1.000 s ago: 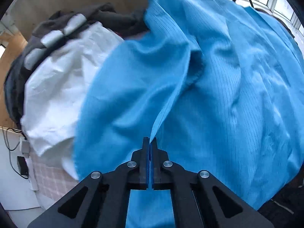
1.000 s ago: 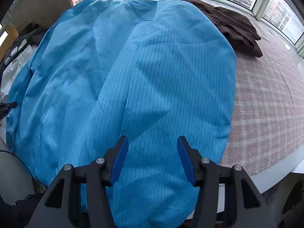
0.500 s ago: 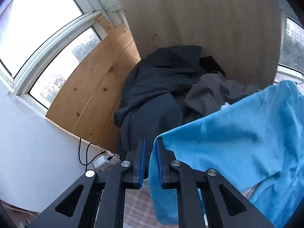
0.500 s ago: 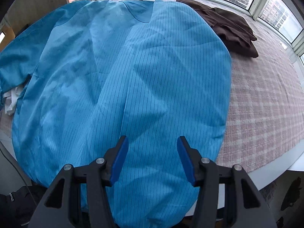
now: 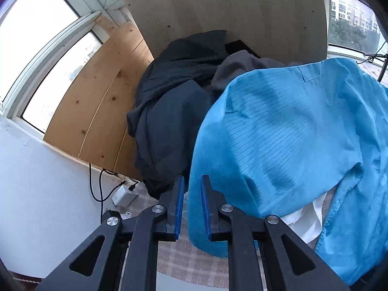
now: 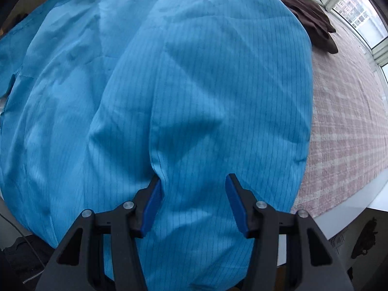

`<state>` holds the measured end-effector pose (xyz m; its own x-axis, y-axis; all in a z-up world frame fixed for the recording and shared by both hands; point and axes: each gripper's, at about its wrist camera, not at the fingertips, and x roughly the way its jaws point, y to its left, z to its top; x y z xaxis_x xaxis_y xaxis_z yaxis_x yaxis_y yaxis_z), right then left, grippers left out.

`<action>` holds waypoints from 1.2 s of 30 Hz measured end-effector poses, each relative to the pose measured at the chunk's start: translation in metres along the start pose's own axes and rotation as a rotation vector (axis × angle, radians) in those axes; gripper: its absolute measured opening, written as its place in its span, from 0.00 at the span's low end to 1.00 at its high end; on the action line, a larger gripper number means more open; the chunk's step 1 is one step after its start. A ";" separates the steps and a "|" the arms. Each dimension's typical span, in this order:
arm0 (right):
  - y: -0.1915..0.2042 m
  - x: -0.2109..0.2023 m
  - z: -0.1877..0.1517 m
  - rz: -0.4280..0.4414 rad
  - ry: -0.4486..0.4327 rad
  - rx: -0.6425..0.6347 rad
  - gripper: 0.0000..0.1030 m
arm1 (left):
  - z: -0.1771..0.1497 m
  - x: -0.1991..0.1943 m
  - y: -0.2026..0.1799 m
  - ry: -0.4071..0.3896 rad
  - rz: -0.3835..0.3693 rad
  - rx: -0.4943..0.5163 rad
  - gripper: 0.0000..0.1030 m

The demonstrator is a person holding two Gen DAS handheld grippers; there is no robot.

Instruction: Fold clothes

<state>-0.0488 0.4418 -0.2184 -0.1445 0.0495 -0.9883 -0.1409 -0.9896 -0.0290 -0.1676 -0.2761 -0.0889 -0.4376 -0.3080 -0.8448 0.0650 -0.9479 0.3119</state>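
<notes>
A blue pinstriped garment [image 6: 194,72] lies spread over the checked bed cover [image 6: 344,121]. My right gripper [image 6: 193,177] points straight down onto its near part. Its jaws are closing, with a raised fold of the blue cloth between them and a crease against the left finger [image 6: 152,198]; the pads are still wide apart. In the left wrist view the garment's left side [image 5: 291,133] hangs draped over other clothes. My left gripper [image 5: 192,178] is beside that draped edge, its jaws opening; the edge hangs behind the narrow gap and is not pinched.
A heap of dark clothes [image 5: 174,101] leans on a wooden board [image 5: 97,101] under the window. A white garment [image 5: 308,218] peeks from under the blue one. A white charger [image 5: 123,195] with cables lies near the bed's edge. A brown garment [image 6: 312,17] lies at the far right.
The left gripper let go of the blue cloth edge it was pinching, swung left and up toward the dark heap, and its jaws parted. The right gripper sank onto the cloth, jaws narrowing.
</notes>
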 end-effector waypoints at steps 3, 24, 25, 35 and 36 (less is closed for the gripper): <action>-0.024 -0.005 0.001 0.031 0.000 0.055 0.02 | -0.007 -0.003 0.007 -0.009 -0.019 -0.009 0.14; -0.278 -0.082 0.120 -0.522 -0.127 0.194 0.07 | -0.082 -0.069 -0.070 0.026 -0.061 0.012 0.17; -0.272 -0.081 0.122 -0.481 -0.144 0.175 0.11 | -0.087 -0.072 -0.076 0.031 -0.061 0.013 0.18; -0.169 -0.136 0.118 -0.240 -0.378 -0.021 0.40 | -0.147 -0.037 -0.134 0.164 -0.204 0.027 0.24; -0.151 -0.139 0.118 -0.183 -0.379 -0.044 0.40 | -0.152 -0.028 -0.138 0.183 -0.229 0.018 0.24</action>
<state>-0.1228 0.6003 -0.0590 -0.4719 0.2633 -0.8414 -0.1567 -0.9642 -0.2138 -0.0278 -0.1492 -0.1745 -0.2703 -0.0977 -0.9578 -0.0334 -0.9933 0.1108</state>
